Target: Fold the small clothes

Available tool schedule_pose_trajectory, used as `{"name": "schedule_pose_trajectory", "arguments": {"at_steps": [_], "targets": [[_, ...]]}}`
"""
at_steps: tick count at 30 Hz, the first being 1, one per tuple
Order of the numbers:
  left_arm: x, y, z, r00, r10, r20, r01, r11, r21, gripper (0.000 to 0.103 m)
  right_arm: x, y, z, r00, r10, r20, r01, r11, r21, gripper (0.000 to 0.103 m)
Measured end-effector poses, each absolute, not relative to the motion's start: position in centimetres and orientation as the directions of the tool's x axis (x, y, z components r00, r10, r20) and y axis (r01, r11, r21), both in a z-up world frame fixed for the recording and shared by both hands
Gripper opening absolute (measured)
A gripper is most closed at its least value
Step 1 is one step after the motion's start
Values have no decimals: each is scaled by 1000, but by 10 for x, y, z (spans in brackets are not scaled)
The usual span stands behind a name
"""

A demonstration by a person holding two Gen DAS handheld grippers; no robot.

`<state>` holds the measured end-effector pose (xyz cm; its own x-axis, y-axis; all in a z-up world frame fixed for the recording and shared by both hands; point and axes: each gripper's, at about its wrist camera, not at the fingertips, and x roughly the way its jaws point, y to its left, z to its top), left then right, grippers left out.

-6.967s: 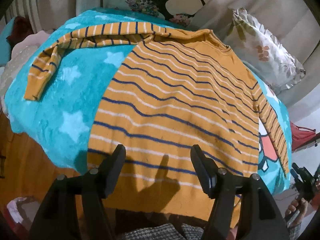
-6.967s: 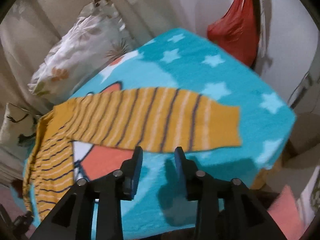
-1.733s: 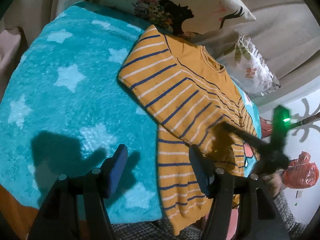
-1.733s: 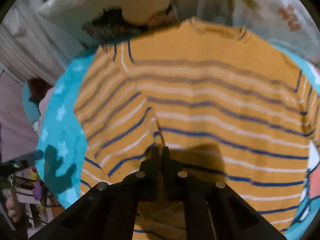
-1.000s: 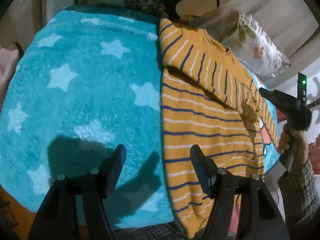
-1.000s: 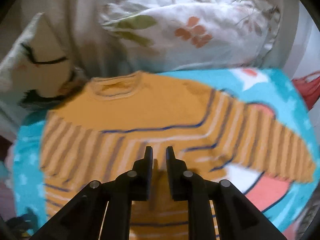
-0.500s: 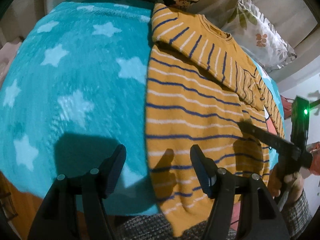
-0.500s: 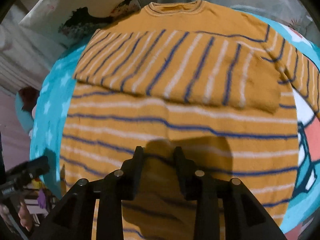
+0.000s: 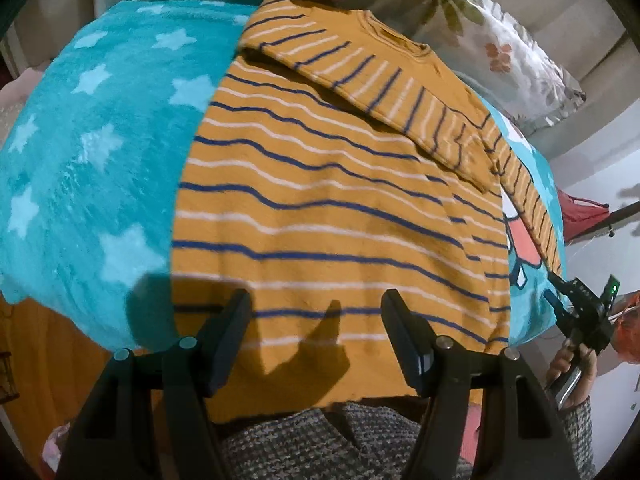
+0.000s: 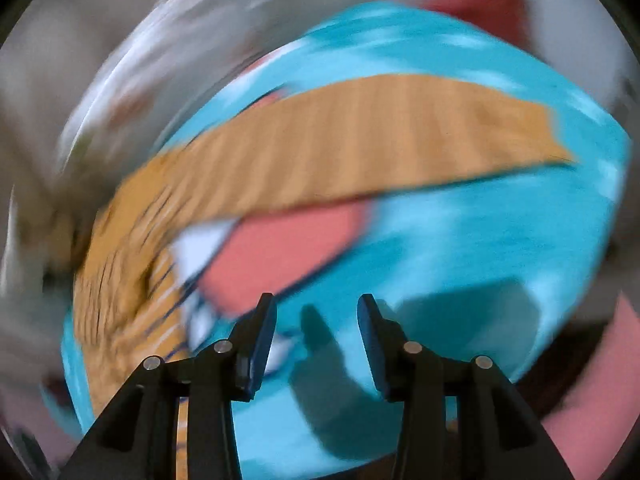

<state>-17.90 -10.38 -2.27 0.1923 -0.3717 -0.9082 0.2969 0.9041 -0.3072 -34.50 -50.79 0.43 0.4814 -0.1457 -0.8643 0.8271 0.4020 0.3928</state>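
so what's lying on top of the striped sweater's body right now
One sleeve is folded across the chest of the sweater, just below the collar. It hides the stripes beneath. The other sleeve lies out on the teal blanket.

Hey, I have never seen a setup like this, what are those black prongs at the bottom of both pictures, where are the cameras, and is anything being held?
There is no robot here. A person holds a handheld two-finger gripper in each hand, and each gripper carries a wide-angle camera looking forward along its own fingers, so the black prongs are those fingers.

The sharp picture comes from the left gripper. It hovers open over an orange striped sweater spread on a turquoise star blanket, with one sleeve already folded across the chest. At the right edge you see the person's other hand with the right gripper.

The blurred picture comes from the right gripper, swinging towards the other sleeve, which lies stretched out on the blanket. Its jaws have just been opening, with nothing between them.

Neither gripper holds anything.
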Motion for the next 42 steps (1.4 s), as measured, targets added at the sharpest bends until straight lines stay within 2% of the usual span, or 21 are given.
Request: {"name": "schedule_pose_trajectory", "arguments": {"at_steps": [4, 11, 13, 14, 16, 20, 25, 29, 33, 37, 42], "targets": [[-188, -112, -17, 205, -365, -908, 290, 909, -300, 66, -400, -570, -9, 510, -183, -840, 855, 212, 473, 46], [-199, -125, -7, 224, -355, -908, 291, 913, -285, 66, -406, -627, -14, 556, -222, -801, 830, 91, 550, 45], [-199, -124, -5, 225, -352, -908, 289, 915, -283, 66, -414, -638, -19, 577, -220, -786, 810, 28, 586, 13], [-199, -122, -4, 227, -350, -909, 285, 916, -282, 66, -416, -645, -21, 589, -209, -780, 798, 4, 602, 6], [-196, -115, -3, 233, -345, -909, 276, 920, -278, 66, -422, -654, -14, 600, -230, -767, 788, 0, 616, 6], [-187, -97, -2, 246, -341, -907, 252, 926, -280, 66, -413, -667, 20, 577, -293, -762, 808, 72, 584, 6], [-167, -78, -7, 243, -354, -903, 244, 923, -296, 66, -346, -642, 82, 607, -315, -730, 794, 279, 540, 6], [-150, -67, -9, 236, -377, -896, 249, 914, -320, 66, -263, -590, 114, 675, -228, -702, 710, 460, 533, 6], [-129, -46, -8, 252, -380, -890, 261, 912, -315, 66, -156, -509, 129, 718, -58, -694, 558, 643, 525, 6], [-110, -20, -8, 276, -366, -889, 259, 919, -298, 66, -61, -422, 123, 700, 101, -707, 413, 751, 515, 6], [-90, 13, -17, 271, -355, -895, 235, 926, -296, 66, 19, -332, 96, 617, 188, -764, 318, 829, 460, 5]]}}
